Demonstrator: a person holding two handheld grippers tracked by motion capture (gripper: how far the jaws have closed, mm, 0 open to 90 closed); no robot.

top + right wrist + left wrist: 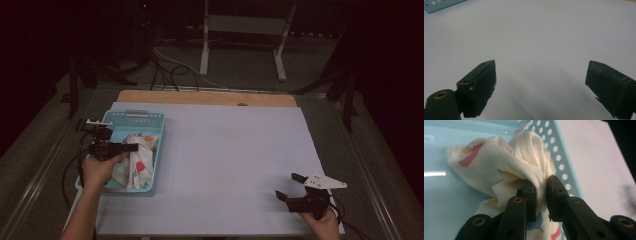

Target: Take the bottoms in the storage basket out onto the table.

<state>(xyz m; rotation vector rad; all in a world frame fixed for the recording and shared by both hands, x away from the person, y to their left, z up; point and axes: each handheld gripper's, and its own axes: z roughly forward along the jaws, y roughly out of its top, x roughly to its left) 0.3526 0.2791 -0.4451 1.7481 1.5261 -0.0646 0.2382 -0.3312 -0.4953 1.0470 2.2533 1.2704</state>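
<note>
At the left of the desk (215,150), our left gripper (131,148) reaches into the pale blue basket (134,116), and its jaws are clamped on a bunched fold of the white printed cloth (499,167). In the left gripper view the two black pads pinch a narrow ridge of fabric between them, while the rest of the cloth is slumped on the basket floor and against its perforated wall. We judge the step in hand to be lifting the cloth out of the basket.

To do it well, we should keep the pinch firm and raise the hand straight up until the hanging fabric is above the rim, since a sideways pull too early could drag the light basket along or snag the cloth on its wall. The grip takes in only a small fold, so a slow lift suits it; a jerk might let the fabric slide out of the pads. Once the cloth hangs free, we can carry it across to the bare middle of the desk.

Over at the right, our right gripper (295,189) hovers low above the white surface near the front edge, well apart from the basket. Its jaws stand wide apart with nothing between them. It is well placed to take a loose corner once the cloth arrives.
</note>
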